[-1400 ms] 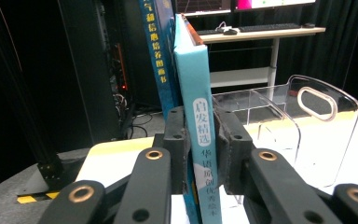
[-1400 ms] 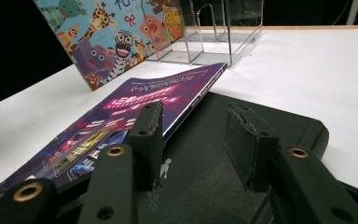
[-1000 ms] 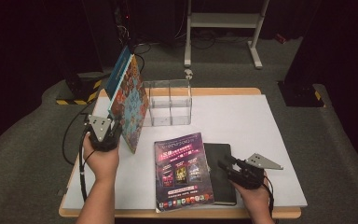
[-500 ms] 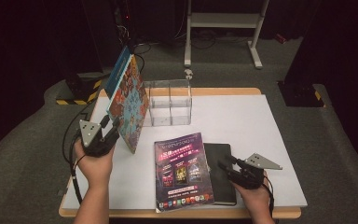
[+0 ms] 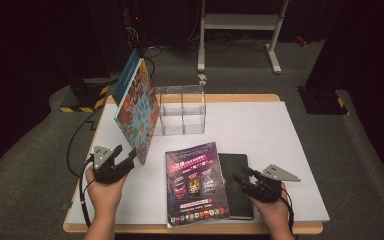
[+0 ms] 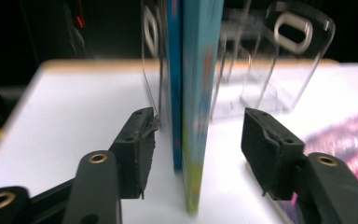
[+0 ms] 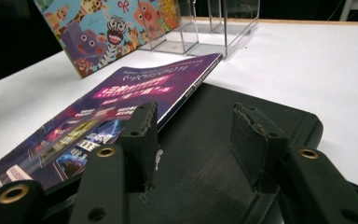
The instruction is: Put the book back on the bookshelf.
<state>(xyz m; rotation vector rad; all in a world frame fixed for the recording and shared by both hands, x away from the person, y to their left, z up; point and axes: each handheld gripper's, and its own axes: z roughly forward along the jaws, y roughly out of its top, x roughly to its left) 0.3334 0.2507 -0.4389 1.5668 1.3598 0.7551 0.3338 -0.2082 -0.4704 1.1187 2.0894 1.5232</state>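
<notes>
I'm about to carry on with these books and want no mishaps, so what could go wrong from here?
1. The left claw has just been opening, its pads clear of the two upright picture books. They lean against the clear acrylic holder and may tip or slide.
2. The purple magazine overlaps the black notebook edge. The right claw, open above the notebook, could drag or crease the magazine if it closes there.

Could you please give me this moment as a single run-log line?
left claw: just opened, straddling upright colourful picture book | right claw: open over flat black notebook | purple magazine: flat, overlapping notebook
</notes>
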